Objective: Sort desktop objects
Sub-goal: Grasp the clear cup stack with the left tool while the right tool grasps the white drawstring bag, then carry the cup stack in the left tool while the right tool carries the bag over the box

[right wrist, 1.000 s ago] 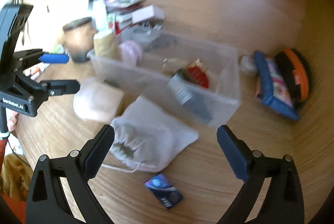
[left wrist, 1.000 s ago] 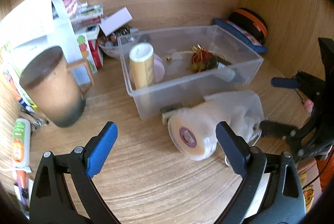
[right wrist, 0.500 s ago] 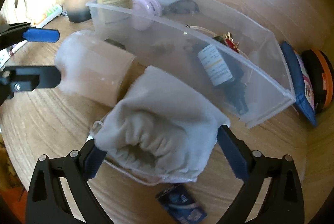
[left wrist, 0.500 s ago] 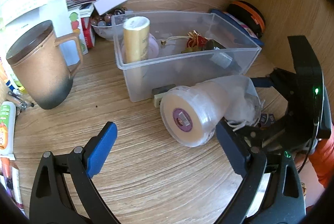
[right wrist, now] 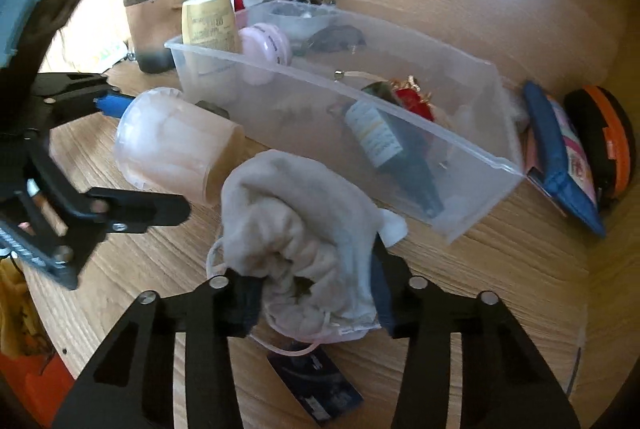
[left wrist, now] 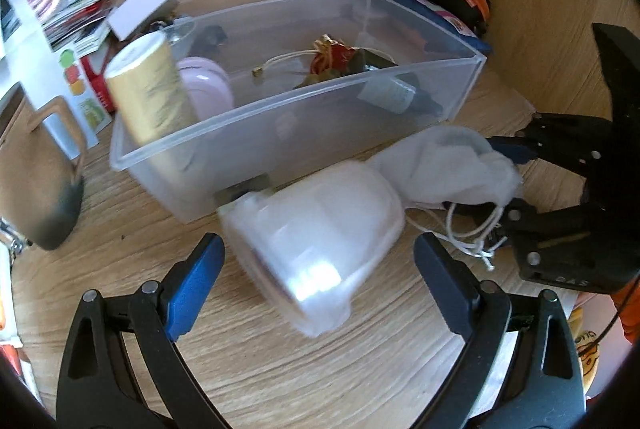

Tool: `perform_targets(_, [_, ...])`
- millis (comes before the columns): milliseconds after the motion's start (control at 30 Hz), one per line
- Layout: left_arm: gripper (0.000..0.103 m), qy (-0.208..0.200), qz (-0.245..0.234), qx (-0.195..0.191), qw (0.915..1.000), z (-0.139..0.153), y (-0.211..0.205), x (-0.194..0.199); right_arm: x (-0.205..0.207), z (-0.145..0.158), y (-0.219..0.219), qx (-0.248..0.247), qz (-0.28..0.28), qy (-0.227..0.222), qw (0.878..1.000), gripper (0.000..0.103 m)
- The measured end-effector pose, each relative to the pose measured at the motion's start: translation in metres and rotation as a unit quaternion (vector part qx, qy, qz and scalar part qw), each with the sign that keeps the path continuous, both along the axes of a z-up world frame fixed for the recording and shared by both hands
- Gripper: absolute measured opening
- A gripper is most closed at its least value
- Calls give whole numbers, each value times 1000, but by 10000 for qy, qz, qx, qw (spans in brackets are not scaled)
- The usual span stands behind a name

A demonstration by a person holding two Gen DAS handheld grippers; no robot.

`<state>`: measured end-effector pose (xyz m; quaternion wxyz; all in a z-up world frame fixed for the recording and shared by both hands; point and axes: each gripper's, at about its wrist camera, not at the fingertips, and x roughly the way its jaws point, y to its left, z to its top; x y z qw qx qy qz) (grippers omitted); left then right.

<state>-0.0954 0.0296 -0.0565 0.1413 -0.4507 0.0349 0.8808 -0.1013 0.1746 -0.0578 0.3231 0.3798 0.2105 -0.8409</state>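
Note:
A white drawstring pouch (right wrist: 296, 213) lies on the wooden desk in front of a clear plastic bin (right wrist: 472, 165). My right gripper (right wrist: 316, 277) is closing on the pouch's gathered mouth, and its pads press the bunched cloth. The left wrist view shows the same pouch (left wrist: 444, 165) with the right gripper (left wrist: 508, 181) at its right end. A translucent plastic jar (left wrist: 316, 241) lies on its side against the bin (left wrist: 280, 133). My left gripper (left wrist: 318, 249) is open and straddles the jar without touching it. The right wrist view shows the jar (right wrist: 176, 145) between the left gripper's (right wrist: 148, 157) fingers.
The bin holds a gold tube (left wrist: 148, 97), a pink round case (left wrist: 208, 81), a dark bottle (left wrist: 400, 95) and a red ornament (left wrist: 332, 55). A brown mug (left wrist: 36, 181) stands left. A blue pouch (right wrist: 560, 157) and orange-black case (right wrist: 604, 137) lie right. A dark card (right wrist: 316, 385) lies under the pouch.
The right jaws have closed from wide open onto the white pouch, bunching it. The left gripper has moved forward and down, and the jar now lies between its fingers.

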Motion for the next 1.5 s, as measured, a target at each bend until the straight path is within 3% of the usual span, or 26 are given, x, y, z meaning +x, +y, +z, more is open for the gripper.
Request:
perform_targets(133, [96, 224, 52, -123, 9997, 1, 7, -4, -2, 1, 5, -28, -42, 50, 10000, 37])
perform_targets(233, [89, 261, 166, -122, 9994, 1, 7, -7, -3, 2, 12, -103, -84, 19, 9999, 36])
perform_targets(400, [89, 304, 452, 16, 9985, 0, 2, -11, -5, 3, 19, -192, -145, 19, 9997, 35])
perform_targets(700, [88, 559, 477, -317, 9968, 4, 8, -1, -7, 14, 27, -441, -220, -7, 9988, 35])
perform_targets(1167, [88, 1340, 727, -563, 9867, 48, 3, 22, -3, 51, 28, -727, -225, 303, 9966, 35])
perform_targets(1500, [88, 1792, 909, -285, 9792, 85, -16, 25, -9, 79, 29, -913, -273, 526, 9941, 35])
